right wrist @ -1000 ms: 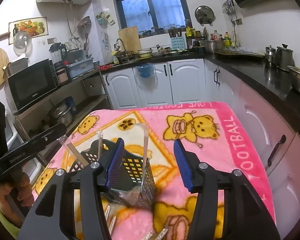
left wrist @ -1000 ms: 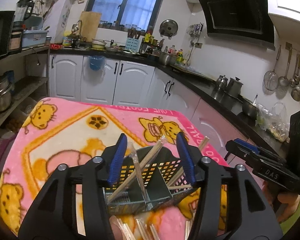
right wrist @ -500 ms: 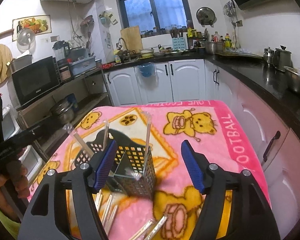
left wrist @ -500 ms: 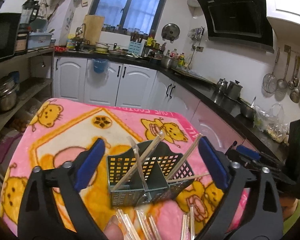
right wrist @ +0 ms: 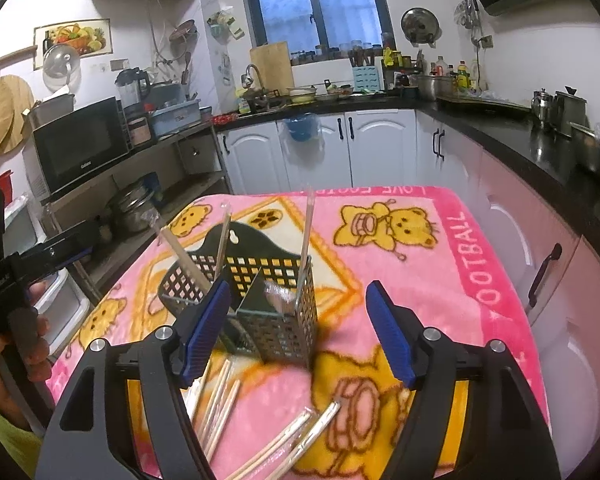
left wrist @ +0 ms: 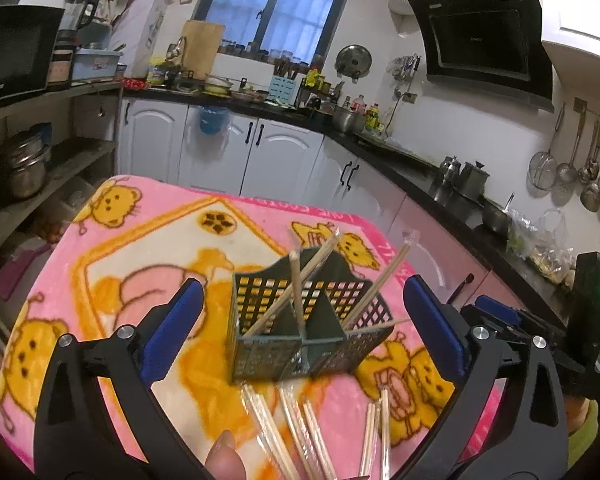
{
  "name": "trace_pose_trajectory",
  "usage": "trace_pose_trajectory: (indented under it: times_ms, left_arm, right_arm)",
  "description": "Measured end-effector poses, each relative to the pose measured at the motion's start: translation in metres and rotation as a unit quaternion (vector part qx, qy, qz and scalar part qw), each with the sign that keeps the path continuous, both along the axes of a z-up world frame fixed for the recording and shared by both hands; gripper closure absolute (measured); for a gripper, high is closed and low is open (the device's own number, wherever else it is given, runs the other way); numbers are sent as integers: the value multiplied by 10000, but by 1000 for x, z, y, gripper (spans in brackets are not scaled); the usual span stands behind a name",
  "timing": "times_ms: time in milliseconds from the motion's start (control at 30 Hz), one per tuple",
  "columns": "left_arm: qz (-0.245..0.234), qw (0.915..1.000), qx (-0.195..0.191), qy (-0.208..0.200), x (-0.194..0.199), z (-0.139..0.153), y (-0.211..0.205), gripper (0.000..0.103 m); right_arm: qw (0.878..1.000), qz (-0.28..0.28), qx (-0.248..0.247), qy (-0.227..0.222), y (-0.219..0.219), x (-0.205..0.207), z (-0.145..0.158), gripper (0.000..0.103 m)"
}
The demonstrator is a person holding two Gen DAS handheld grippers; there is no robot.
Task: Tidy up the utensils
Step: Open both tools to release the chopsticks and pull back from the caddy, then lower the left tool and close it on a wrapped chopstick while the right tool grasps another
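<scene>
Left wrist view: the left hand-held gripper [left wrist: 300, 332] gapes wide and empty, jaws still opening, clear of the caddy [left wrist: 304, 332] holding 4 or so chopsticks [left wrist: 296, 288]. Loose pairs [left wrist: 296, 432] lie near it on the blanketed tabletop [left wrist: 112, 248], awaiting sorting. The right hand-held gripper [right wrist: 300, 332], also opening, holds nothing.

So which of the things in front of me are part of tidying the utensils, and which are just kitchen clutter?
Part of the job:
- green utensil caddy on the pink blanket
- wrapped chopsticks standing in it
- wrapped chopsticks loose on the blanket

Just lying about:
- microwave
- cutting board
- hanging ladles
- kettles
</scene>
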State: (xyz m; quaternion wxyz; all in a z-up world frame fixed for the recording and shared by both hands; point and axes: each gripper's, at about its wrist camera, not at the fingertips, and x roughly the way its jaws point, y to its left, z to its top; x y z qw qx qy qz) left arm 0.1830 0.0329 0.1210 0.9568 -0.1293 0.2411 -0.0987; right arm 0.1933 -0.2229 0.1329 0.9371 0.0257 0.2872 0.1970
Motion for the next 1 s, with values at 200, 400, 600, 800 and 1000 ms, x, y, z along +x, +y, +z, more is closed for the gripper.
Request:
trace_pose_trajectory:
  times_ms: [200, 400, 600, 800, 1000]
  left_arm:
    - [-13, 9999, 45, 158, -9, -16, -2, 11]
    - [14, 9994, 59, 341, -15, -33, -2, 11]
    - [32, 9985, 59, 539, -21, -50, -1, 11]
    - [8, 9975, 91, 707, -25, -66, -4, 11]
    - [-9, 9956, 189, 918, -27, -87, -6, 11]
  right_arm:
    - [9999, 72, -78, 134, 3, -8, -16, 35]
    - [9996, 96, -168, 220, 4, -16, -29, 35]
    - [9990, 196, -239, 315, 7, -25, -43, 35]
    - [9983, 290, -306, 414, 11, -32, -55, 41]
    - [9969, 402, -394, 551, 16, -37, -68, 48]
